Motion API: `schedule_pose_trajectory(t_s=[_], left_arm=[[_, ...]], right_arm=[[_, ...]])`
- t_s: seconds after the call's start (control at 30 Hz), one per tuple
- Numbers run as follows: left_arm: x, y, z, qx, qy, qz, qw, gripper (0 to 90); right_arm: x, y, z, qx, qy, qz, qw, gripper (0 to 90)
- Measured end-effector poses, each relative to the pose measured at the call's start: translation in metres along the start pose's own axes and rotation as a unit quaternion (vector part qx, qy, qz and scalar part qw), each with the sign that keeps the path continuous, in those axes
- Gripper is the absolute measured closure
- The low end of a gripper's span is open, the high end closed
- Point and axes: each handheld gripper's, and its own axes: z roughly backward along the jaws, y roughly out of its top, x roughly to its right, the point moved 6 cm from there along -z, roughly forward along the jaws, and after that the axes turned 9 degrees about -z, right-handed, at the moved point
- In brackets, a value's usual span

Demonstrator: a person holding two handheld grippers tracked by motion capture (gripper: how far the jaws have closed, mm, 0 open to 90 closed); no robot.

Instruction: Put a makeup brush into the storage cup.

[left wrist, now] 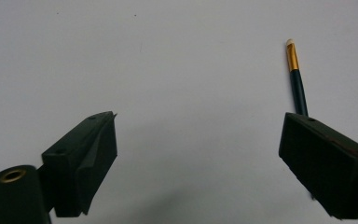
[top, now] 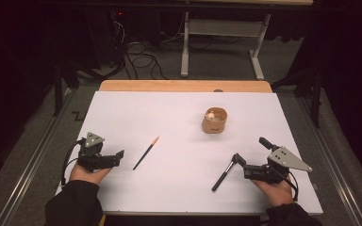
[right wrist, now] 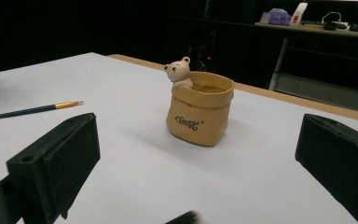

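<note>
A thin paintbrush [top: 146, 153] with a dark handle and gold ferrule lies on the white sheet [top: 179, 108], just right of my left gripper [top: 119, 157]. In the left gripper view that gripper [left wrist: 198, 126] stands open over bare sheet, and the paintbrush [left wrist: 298, 88] runs up from behind its right-hand jaw. A thicker black brush [top: 222, 175] lies slanted beside the tips of my right gripper [top: 239, 162]. In the right gripper view the gripper [right wrist: 198, 126] is open and faces a tan pot [right wrist: 198, 114] with a small bear figure [right wrist: 178, 71] on its rim. Black bristles [right wrist: 184, 217] poke in below.
The tan pot [top: 214, 123] stands right of centre toward the back of the sheet. A wooden table edge [top: 184, 85] borders the sheet's far side. Beyond it are a dark floor with cables [top: 141, 61] and a white desk frame [top: 221, 42].
</note>
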Motion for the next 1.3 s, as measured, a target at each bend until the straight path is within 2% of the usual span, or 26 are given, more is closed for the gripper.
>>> schedule_pose_trajectory(t_s=[0.1, 0.17, 0.23, 0.27, 0.33, 0.5, 0.67, 0.77, 1.17, 1.3], left_arm=[[-0.001, 0.004, 0.003, -0.003, -0.008, 0.014, 0.9999, 6.9], [-0.002, 0.006, 0.007, -0.007, -0.009, 0.015, 0.9998, 5.7], [-0.001, 0.007, 0.010, -0.019, -0.023, 0.020, 0.9994, 3.4], [-0.001, 0.007, 0.010, -0.019, -0.023, 0.020, 0.9994, 2.7], [0.000, 0.008, 0.012, -0.022, -0.038, 0.029, 0.9986, 1.7], [0.002, 0.010, 0.012, -0.041, -0.046, 0.025, 0.9978, 0.8], [0.004, 0.008, 0.009, -0.061, -0.058, 0.031, 0.9960, 0.8], [0.008, 0.006, 0.007, -0.085, -0.061, 0.018, 0.9943, 0.8], [0.016, 0.008, 0.006, -0.131, -0.059, -0.013, 0.9895, 0.9], [0.022, 0.009, 0.006, -0.148, -0.065, -0.031, 0.9863, 1.9]], right_arm=[[0.001, -0.001, 0.000, 0.000, 0.000, -0.003, 1.0000, 0.3], [0.001, -0.001, 0.001, -0.002, -0.001, -0.005, 1.0000, 0.3], [0.002, -0.001, 0.000, -0.001, -0.001, -0.002, 1.0000, 0.3], [0.002, -0.001, 0.000, 0.001, 0.000, -0.002, 1.0000, 0.3], [0.001, 0.000, 0.000, 0.002, 0.000, -0.001, 1.0000, 0.3], [0.000, 0.000, 0.000, 0.004, 0.004, -0.001, 1.0000, 0.3], [-0.001, 0.000, 0.000, 0.002, 0.003, -0.005, 1.0000, 0.3], [-0.001, -0.001, 0.000, 0.002, 0.003, -0.003, 1.0000, 0.2], [-0.001, -0.001, 0.000, 0.001, 0.004, -0.001, 1.0000, 0.2], [-0.001, -0.001, 0.000, 0.001, 0.005, -0.003, 1.0000, 0.3]])
